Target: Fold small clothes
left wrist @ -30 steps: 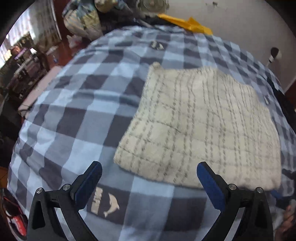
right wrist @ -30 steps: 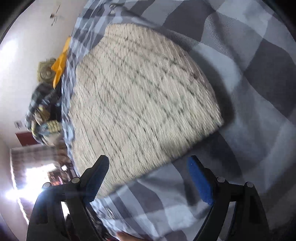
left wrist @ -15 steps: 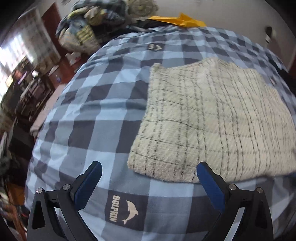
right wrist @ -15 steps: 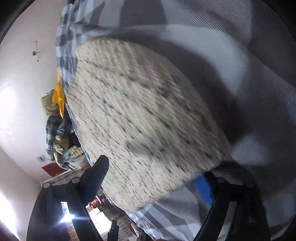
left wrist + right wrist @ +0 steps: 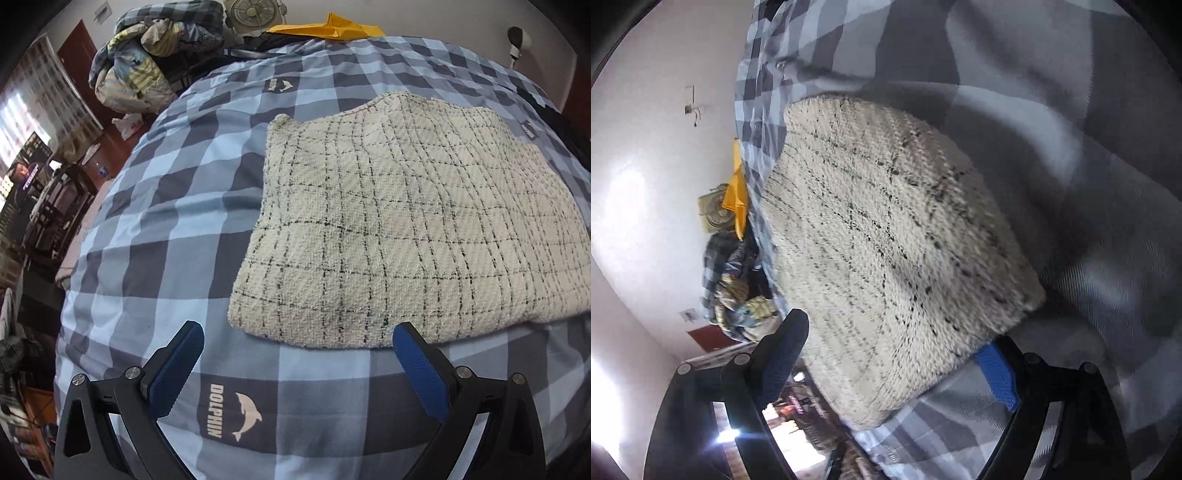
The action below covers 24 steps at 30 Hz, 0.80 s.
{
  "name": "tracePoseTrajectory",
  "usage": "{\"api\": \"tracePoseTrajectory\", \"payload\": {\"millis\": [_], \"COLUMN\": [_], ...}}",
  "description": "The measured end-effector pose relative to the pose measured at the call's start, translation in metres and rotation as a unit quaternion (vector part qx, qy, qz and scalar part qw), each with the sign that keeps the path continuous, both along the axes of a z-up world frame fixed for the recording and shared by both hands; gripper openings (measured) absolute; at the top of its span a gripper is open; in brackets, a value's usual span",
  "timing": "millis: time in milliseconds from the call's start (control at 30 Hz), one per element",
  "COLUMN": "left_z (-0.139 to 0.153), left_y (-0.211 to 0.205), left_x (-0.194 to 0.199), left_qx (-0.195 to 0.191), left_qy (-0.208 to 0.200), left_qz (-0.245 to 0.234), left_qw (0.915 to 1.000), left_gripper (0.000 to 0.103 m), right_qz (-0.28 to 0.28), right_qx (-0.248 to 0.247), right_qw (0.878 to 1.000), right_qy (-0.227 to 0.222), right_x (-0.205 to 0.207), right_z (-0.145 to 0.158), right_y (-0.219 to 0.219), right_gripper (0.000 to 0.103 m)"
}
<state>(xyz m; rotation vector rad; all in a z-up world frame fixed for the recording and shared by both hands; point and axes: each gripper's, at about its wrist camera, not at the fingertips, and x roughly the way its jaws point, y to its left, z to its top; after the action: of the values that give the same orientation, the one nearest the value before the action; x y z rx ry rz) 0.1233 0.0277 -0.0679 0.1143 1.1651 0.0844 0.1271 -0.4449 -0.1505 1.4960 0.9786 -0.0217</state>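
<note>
Left gripper (image 5: 297, 341) jaws spread wide, empty, at the near edge of the cream checked garment (image 5: 399, 221) on the blue plaid bedspread (image 5: 155, 229). Right gripper (image 5: 894, 350) also spread, now straddling the garment's corner. Clothes pile (image 5: 147, 62) upper left. Both have closed in since before.
</note>
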Motion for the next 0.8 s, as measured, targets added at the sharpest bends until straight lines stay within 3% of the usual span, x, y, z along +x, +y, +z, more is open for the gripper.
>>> {"api": "tracePoseTrajectory", "payload": {"millis": [67,333,600,700,800], "left_z": [-0.001,-0.001,-0.002,-0.002,-0.002], "left_y": [0.0,-0.011,-0.01,-0.012,-0.013], "left_x": [0.0,-0.002,0.0,0.001,-0.001], "left_qx": [-0.008,-0.005,-0.015,-0.016,-0.014], "left_qy": [0.004,0.002,0.007,0.006,0.006], "left_qz": [0.0,-0.017,-0.015,-0.016,-0.018], "left_qw": [1.0,0.9998,0.9998,0.9997,0.9997], "left_gripper": [0.103,0.103,0.103,0.103,0.103], "right_qz": [-0.011,0.024,0.021,-0.008,-0.001], "right_qx": [0.021,0.015,-0.012,-0.023,-0.041], "right_qw": [1.0,0.999,0.998,0.999,0.999], "right_qy": [-0.008,-0.018,0.063,0.037,0.012], "right_x": [-0.007,0.001,0.001,0.008,0.021], "right_z": [0.001,0.006,-0.022,-0.017,-0.006], "right_y": [-0.001,0.009,0.006,-0.007,-0.011], "right_gripper": [0.085,0.085,0.085,0.085,0.085]}}
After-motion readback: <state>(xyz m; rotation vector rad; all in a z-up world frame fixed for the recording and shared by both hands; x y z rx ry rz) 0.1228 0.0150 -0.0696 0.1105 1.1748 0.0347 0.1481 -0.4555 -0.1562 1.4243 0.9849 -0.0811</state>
